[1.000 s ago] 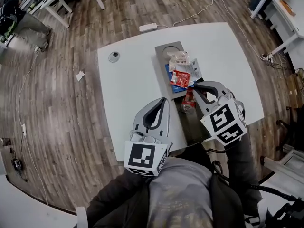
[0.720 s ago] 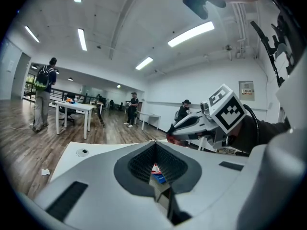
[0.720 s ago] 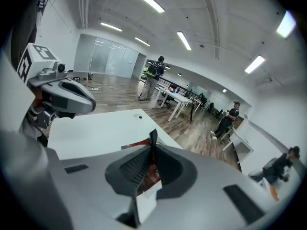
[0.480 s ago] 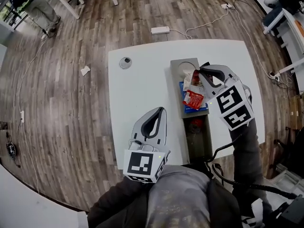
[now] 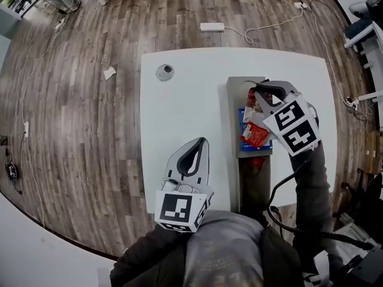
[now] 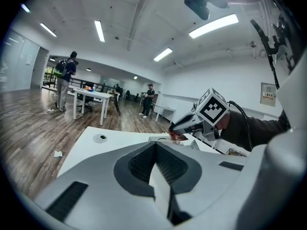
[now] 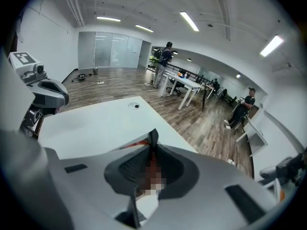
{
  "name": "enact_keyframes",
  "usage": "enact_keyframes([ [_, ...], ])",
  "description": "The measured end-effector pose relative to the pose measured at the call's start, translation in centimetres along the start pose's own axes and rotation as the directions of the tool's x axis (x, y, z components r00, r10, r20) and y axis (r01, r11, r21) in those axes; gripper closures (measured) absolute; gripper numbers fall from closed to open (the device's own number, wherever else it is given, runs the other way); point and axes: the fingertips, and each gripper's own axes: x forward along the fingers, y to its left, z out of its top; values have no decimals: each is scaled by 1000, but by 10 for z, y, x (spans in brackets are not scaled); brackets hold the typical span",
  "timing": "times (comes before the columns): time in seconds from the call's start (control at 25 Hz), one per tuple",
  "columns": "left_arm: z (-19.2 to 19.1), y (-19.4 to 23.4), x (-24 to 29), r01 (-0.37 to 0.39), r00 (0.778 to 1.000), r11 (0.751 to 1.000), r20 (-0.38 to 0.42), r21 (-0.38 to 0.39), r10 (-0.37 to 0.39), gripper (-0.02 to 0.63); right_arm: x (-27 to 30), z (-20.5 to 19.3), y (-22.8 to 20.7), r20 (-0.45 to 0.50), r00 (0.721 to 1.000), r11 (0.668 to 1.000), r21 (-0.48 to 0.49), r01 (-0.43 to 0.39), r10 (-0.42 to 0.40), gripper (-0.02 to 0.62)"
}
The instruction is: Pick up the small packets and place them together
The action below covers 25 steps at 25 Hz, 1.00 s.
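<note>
Several packets (image 5: 250,116) occupy the tray (image 5: 233,118); right tongs (image 5: 257,89), just opening, pinch a red packet (image 6: 178,136); left tongs (image 5: 203,141) together.

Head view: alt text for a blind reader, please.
The right hand-held gripper holds a red packet over a grey tray on a white table, its jaws having just opened slightly; more packets lie in the tray. The left hand-held gripper, shut and empty, hovers over the table's near edge.

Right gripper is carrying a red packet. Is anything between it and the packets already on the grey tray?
Nothing visible does. The right gripper, whose jaws have just been opening slightly, has the red packet between them above the grey tray's far end; the packet pile lies right beside it, on the person's side.
</note>
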Motion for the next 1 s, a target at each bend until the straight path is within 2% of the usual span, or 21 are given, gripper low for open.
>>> enact_keyframes([
  [0.4,0,9,3,-13,1000,1000,-7,-16,13,603,20,-9,1,-48,998,1000,15,-27,28,497],
  [0.68,0,7,2,-12,1000,1000,1,-18,12,603,17,-8,3,-22,999,999,25,-26,27,459],
  [1.0,4,-4,-5,15,1000,1000,20,7,-15,603,-20,5,-9,74,994,994,78,73,-79,456],
])
